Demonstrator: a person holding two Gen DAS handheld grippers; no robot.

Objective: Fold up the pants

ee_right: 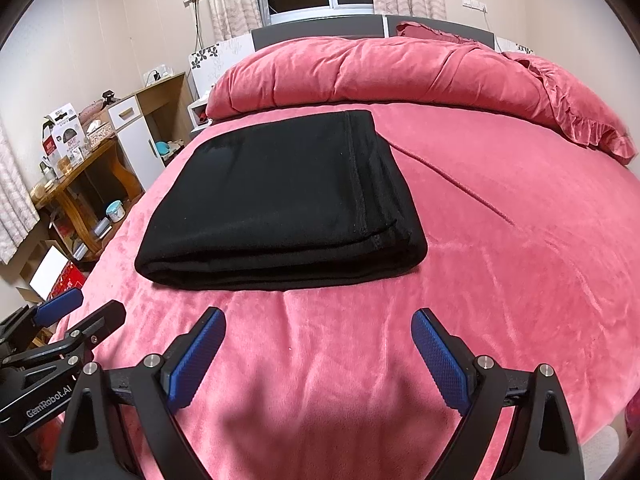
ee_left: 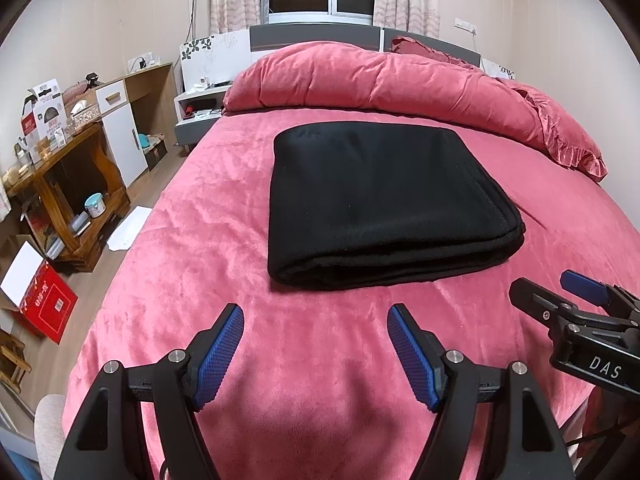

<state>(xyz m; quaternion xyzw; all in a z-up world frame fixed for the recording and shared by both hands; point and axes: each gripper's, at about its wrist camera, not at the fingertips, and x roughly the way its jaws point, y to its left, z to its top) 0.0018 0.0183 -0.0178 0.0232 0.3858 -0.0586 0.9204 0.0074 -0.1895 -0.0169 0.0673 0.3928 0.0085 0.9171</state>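
From my left wrist camera, my left gripper (ee_left: 316, 314) has its fingers (ee_left: 222, 356) spread wide, holding nothing and touching nothing. It hangs level above the near edge of the bed (ee_left: 168, 264), pointing toward the headboard. The pants (ee_left: 384, 204) lie ahead of it, well apart from the tips, folded into a thick black rectangle flat on the pink cover around the middle of the bed, the layered fold facing me. My right gripper (ee_left: 560, 292) comes in at the right edge of this view, beside the near right corner of the pants but not touching them. A rolled pink quilt (ee_left: 380, 80) runs along the head of the bed, with a frilled pillow (ee_left: 568, 140) toward the far right corner. Off the left edge stand a wooden shelf (ee_left: 72, 184) loaded with boxes, and a red box (ee_left: 48, 304) on the floor. Nothing lies between my fingers and the pants.

From my right wrist camera, my right gripper (ee_right: 318, 316) is also spread wide and empty, hanging over the near edge of the bed (ee_right: 500, 280). The pants (ee_right: 280, 200) sit ahead and slightly left, a stitched seam running along their right side. My left gripper (ee_right: 80, 308) shows at the left edge, fingers apart, clear of the cloth.
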